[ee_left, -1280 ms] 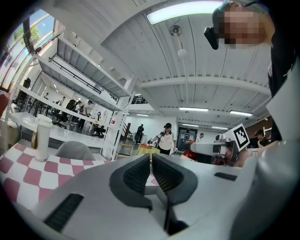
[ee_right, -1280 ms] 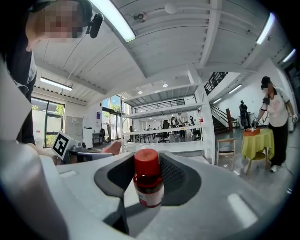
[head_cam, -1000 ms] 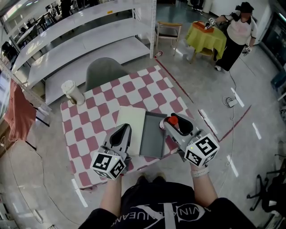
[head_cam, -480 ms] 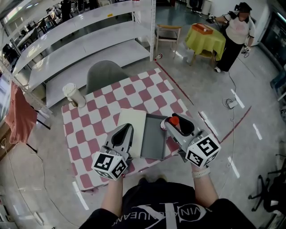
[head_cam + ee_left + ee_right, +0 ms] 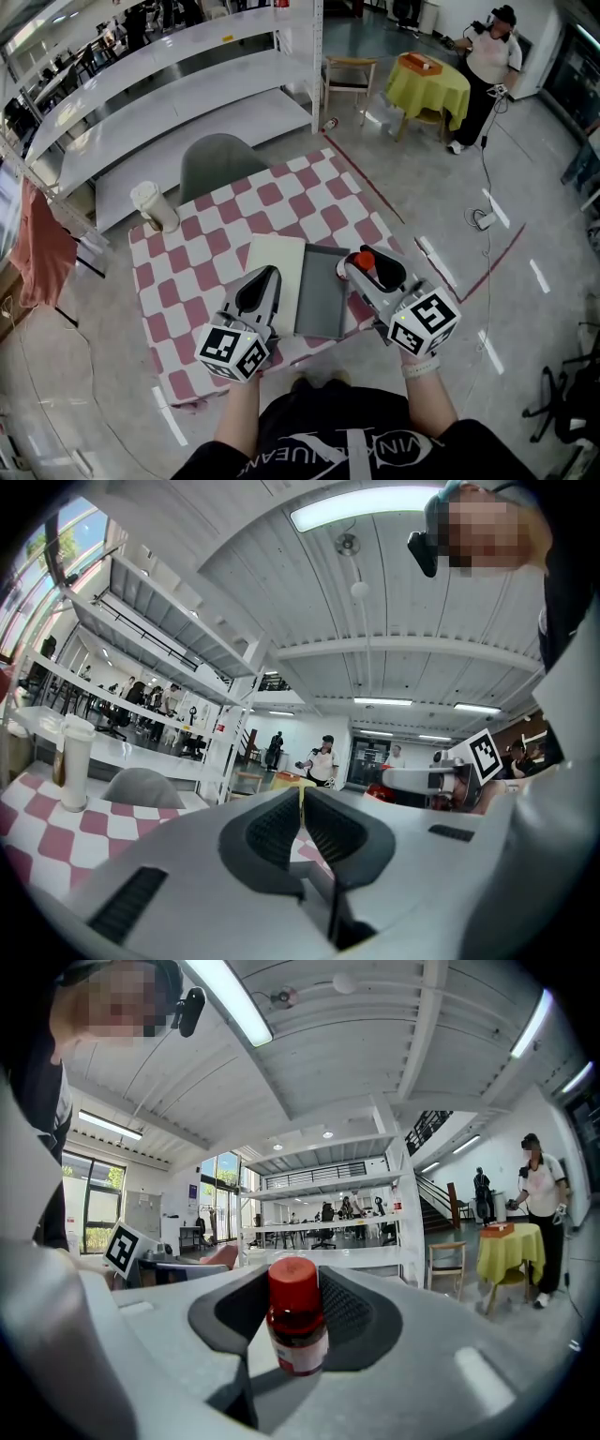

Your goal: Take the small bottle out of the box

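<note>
The small bottle (image 5: 297,1321), dark red with a red cap and a white label, stands upright between the pads of my right gripper (image 5: 296,1314), which is shut on it. In the head view the bottle's red cap (image 5: 364,260) shows at the tip of the right gripper (image 5: 366,265), held above the right edge of the open grey box (image 5: 322,298). The box's pale lid (image 5: 274,266) lies beside it on the left. My left gripper (image 5: 259,291) hovers over the lid's near edge, shut with nothing in it; its pads (image 5: 277,829) meet.
The red-and-white checkered table (image 5: 234,216) carries a pale cup (image 5: 152,205) at its far left corner. A grey chair (image 5: 214,159) stands behind the table, white shelving beyond. A person (image 5: 487,66) stands by a yellow-covered table (image 5: 429,84) at the far right.
Both grippers have drifted slightly; the right one still carries the bottle over the box's right edge. The person in the background has stepped further away.
</note>
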{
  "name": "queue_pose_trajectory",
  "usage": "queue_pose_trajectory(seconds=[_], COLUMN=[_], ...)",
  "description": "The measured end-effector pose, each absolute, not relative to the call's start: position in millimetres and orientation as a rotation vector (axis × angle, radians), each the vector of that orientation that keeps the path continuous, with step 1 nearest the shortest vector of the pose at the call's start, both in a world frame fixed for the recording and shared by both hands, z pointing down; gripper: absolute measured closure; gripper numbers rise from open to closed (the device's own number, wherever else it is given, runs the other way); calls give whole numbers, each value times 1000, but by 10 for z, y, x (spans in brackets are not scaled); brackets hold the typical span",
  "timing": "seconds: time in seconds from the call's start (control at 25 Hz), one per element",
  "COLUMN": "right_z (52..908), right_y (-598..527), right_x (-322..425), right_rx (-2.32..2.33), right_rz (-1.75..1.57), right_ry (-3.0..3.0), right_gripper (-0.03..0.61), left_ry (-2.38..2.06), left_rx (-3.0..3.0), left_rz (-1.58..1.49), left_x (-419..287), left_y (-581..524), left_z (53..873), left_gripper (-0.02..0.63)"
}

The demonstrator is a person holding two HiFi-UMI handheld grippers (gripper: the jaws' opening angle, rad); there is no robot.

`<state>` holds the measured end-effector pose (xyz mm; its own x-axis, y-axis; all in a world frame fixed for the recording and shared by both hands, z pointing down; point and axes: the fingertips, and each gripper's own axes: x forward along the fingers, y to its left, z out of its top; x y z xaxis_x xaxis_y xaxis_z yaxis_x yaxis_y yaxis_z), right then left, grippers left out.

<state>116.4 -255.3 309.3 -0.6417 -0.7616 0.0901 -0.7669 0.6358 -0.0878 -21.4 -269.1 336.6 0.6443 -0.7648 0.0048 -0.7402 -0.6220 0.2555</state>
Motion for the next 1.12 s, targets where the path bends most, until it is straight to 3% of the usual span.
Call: queue_pose_trajectory(seconds=[1.12], right_z=[3192], right_y=[-2578], right_x=[1135], right_rx=[1271], right_rz=[225], right_ry=[-2785], right_gripper=[422], left_ry=[-1210], left_rx=[2603], left_rz=[-118], left_x=[-247], left_y=[-2730], left_z=[3477], left_gripper=[592])
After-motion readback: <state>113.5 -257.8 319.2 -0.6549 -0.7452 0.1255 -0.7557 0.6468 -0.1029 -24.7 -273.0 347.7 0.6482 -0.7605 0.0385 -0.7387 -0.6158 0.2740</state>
